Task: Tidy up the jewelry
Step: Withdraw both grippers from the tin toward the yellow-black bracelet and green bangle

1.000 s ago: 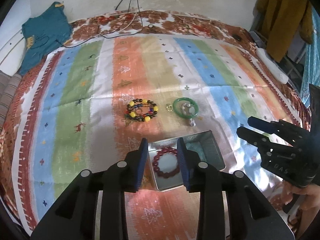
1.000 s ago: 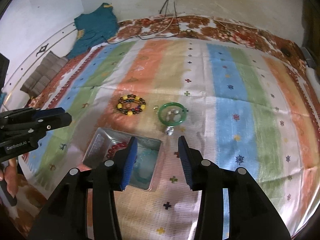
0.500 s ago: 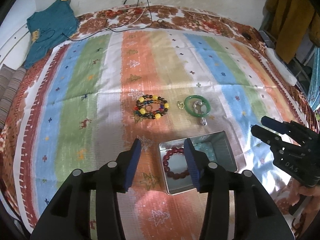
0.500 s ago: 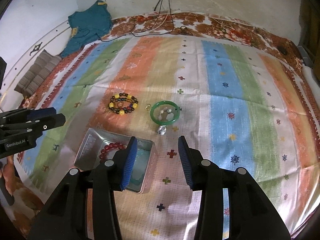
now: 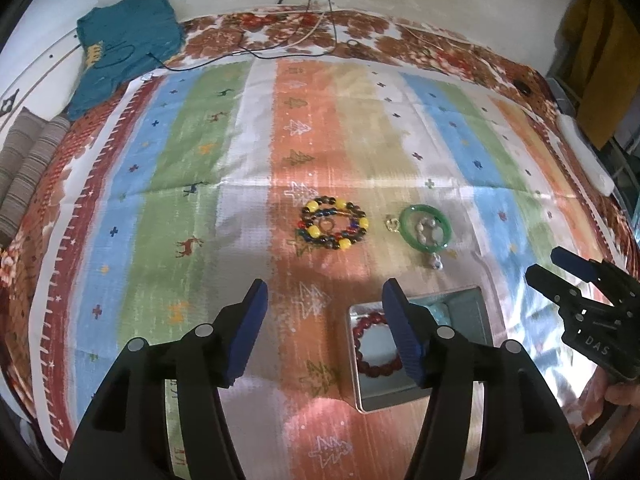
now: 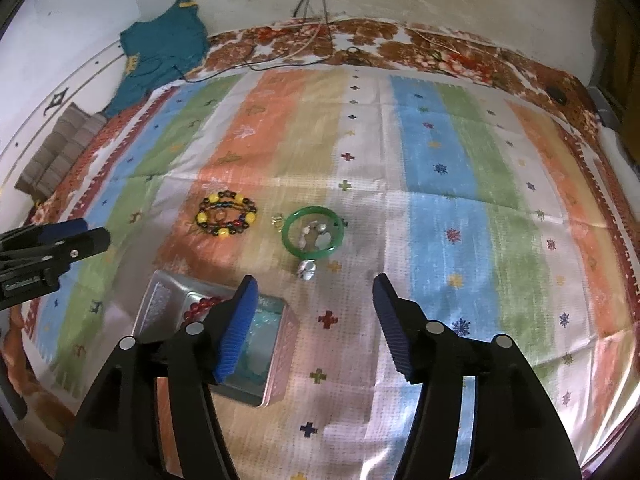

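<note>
A metal tin (image 5: 478, 300) (image 6: 280, 360) lies open on the striped cloth with a dark red bead bracelet (image 5: 370, 364) (image 6: 200, 306) inside. Beyond it lie a multicoloured bead bracelet (image 5: 334, 224) (image 6: 226, 216), a green bangle (image 5: 426, 226) (image 6: 314, 232) ringing small pale trinkets, a tiny gold charm (image 5: 393, 223) and a silver piece (image 5: 435, 262) (image 6: 307, 270). My left gripper (image 5: 324, 328) hovers left of the tin, jaws opening, nothing between them. My right gripper (image 6: 314, 328) hangs just right of the tin, jaws opening and empty.
A teal garment (image 5: 124, 44) (image 6: 160, 52) lies at the back left by folded striped fabric (image 5: 28, 164). Cables (image 5: 280, 46) trail over the patterned bedcover at the back. A white object (image 5: 586, 156) lies along the right edge.
Both grippers' jaws have widened. The left gripper has shifted left, away from the tin and its red bracelet. The right gripper has drifted forward, nearer the jewelry.
</note>
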`<state>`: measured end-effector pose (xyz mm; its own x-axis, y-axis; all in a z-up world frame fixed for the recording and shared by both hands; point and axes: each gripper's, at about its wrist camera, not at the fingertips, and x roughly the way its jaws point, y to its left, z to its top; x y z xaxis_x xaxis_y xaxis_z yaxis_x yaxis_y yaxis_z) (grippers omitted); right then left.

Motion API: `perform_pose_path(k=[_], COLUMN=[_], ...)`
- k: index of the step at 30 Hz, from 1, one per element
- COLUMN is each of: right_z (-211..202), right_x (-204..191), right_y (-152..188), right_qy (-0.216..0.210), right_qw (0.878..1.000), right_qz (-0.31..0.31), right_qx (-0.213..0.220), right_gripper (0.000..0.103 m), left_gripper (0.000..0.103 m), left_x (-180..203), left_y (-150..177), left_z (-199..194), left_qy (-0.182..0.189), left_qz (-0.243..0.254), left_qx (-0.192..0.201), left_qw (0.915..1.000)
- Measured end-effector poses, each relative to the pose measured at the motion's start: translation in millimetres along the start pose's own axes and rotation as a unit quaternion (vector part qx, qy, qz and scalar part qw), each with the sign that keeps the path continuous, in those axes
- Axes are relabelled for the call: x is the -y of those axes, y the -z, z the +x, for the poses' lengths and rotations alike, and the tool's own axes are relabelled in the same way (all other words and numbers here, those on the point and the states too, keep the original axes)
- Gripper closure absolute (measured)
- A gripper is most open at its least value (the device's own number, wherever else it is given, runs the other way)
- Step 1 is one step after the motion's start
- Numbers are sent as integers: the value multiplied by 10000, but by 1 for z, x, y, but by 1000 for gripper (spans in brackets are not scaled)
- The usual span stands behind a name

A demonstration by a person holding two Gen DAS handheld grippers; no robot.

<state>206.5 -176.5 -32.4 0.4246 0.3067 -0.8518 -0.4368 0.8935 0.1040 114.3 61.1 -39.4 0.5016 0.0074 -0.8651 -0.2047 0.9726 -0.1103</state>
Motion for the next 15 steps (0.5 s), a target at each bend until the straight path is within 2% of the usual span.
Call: perform_pose_path(k=[8,15], right_z=[13,29], right_x=[0,5], right_y=[-9,-20], right_qy=[173,246], right_qw=[9998,9995], right_qz=[-68,-58], right_qx=[-54,-164], right_gripper=[33,33], left_gripper=[41,41], left_x=[-1,3], left_y=[-14,-25], left_z=[21,37], left_qy=[-233,-326], left_qz=[27,144], left_qx=[-137,-227], left_qw=[9996,9991])
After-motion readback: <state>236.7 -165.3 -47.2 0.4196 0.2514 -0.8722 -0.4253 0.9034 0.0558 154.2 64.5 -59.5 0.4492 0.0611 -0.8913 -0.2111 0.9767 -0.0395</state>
